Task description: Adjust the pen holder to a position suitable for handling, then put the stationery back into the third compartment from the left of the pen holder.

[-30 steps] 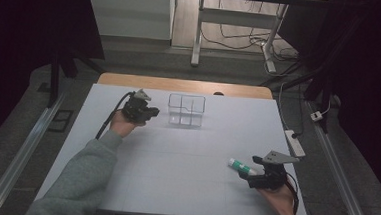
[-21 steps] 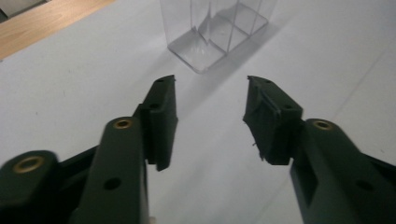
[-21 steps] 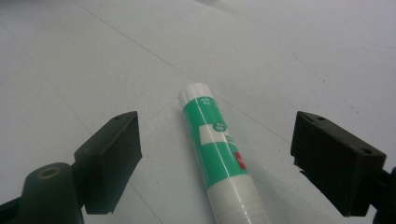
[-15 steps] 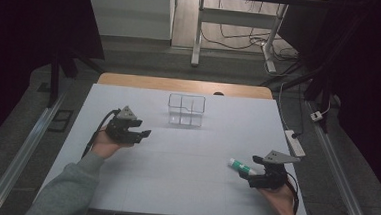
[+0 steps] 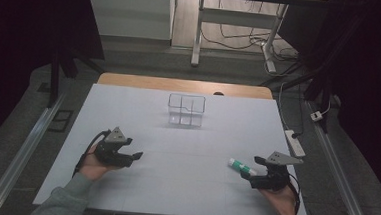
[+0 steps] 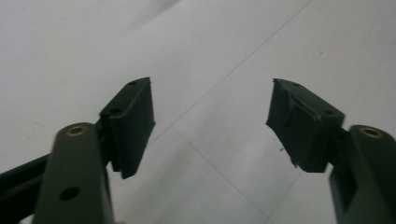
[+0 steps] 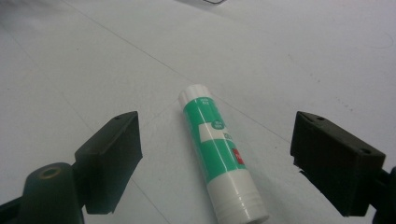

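glue stick (image 5: 241, 166) lies flat on the desk (image 5: 186, 142), well in front-right of the clear divided box (image 5: 186, 110). right tongs (image 5: 248, 173) gape wide, stick between the jaws, untouched. left tongs (image 5: 136, 156), front-left of the box, just opened wide, nothing between them.

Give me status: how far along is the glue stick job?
Done: nothing visibly placed; the clear organizer at the table's far side looks empty. In hand: the glue stick lies flat on the white table between the open right tongs, not gripped. The left tongs have just been opening, with nothing between them. Left: grasp the stick, probably carry it to the organizer.
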A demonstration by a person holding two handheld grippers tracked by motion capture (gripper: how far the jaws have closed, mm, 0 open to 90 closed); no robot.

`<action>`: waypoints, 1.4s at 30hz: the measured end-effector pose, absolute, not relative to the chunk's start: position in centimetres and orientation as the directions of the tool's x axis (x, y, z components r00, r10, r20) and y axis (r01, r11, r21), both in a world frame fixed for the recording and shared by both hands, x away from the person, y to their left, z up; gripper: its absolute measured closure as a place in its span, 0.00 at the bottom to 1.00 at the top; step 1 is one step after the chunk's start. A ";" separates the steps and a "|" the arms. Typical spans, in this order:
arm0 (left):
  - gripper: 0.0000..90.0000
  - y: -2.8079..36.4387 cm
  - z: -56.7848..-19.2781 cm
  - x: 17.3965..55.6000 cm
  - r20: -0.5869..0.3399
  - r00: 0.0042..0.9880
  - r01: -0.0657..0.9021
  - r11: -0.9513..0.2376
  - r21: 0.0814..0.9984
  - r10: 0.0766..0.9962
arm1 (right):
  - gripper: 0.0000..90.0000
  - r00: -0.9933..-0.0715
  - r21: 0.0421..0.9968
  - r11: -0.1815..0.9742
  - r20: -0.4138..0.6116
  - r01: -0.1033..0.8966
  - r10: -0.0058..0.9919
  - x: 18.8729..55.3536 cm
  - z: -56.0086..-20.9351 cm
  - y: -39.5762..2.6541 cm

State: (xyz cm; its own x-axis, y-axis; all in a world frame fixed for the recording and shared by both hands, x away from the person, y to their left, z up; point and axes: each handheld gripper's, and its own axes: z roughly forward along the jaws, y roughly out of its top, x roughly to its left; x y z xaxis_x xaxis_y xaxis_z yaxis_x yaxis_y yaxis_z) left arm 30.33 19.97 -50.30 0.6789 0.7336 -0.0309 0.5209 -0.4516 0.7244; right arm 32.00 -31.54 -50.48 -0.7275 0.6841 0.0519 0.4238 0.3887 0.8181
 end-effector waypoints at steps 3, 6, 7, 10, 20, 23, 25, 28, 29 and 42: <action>0.28 20.2 -50.5 29.5 -0.008 0.668 0.523 -0.462 0.716 0.744 | 0.18 -0.729 0.817 0.392 0.050 0.423 0.682 32.0 -50.5 -31.5; 0.27 20.8 -50.8 28.9 -0.015 0.666 0.528 -0.457 0.716 0.746 | 0.18 -0.729 0.816 0.392 0.051 0.425 0.683 32.0 -50.5 -31.5; 0.27 21.0 -51.0 28.7 -0.020 0.664 0.531 -0.453 0.716 0.748 | 0.18 -0.729 0.816 0.393 0.050 0.424 0.683 32.0 -50.5 -31.5; 0.27 21.4 -51.2 28.3 -0.030 0.659 0.537 -0.442 0.719 0.752 | 0.18 -0.728 0.815 0.394 0.049 0.425 0.683 32.0 -50.5 -31.5; 0.27 21.6 -51.4 28.3 -0.038 0.662 0.539 -0.440 0.718 0.749 | 0.18 -0.724 0.810 0.405 0.035 0.424 0.689 32.1 -50.4 -31.5; 0.27 21.6 -51.5 28.2 -0.036 0.664 0.539 -0.444 0.716 0.747 | 0.18 -0.725 0.811 0.397 0.047 0.429 0.687 32.3 -50.1 -31.5; 0.27 21.5 -51.5 28.2 -0.034 0.667 0.539 -0.450 0.712 0.745 | 0.19 -0.737 0.796 0.404 0.078 0.451 0.671 32.4 -49.7 -31.3; 0.26 21.4 -51.7 28.2 -0.027 0.669 0.539 -0.459 0.706 0.743 | 0.23 -0.751 0.783 0.417 0.094 0.461 0.653 32.5 -49.3 -31.1; 0.26 21.4 -51.7 28.2 -0.029 0.667 0.540 -0.457 0.707 0.744 | 0.24 -0.753 0.779 0.424 0.093 0.462 0.651 32.5 -49.0 -31.1; 0.26 21.8 -51.8 28.2 -0.047 0.663 0.546 -0.439 0.713 0.747 | 0.24 -0.792 0.632 0.604 0.027 0.486 0.610 34.0 -45.6 -28.8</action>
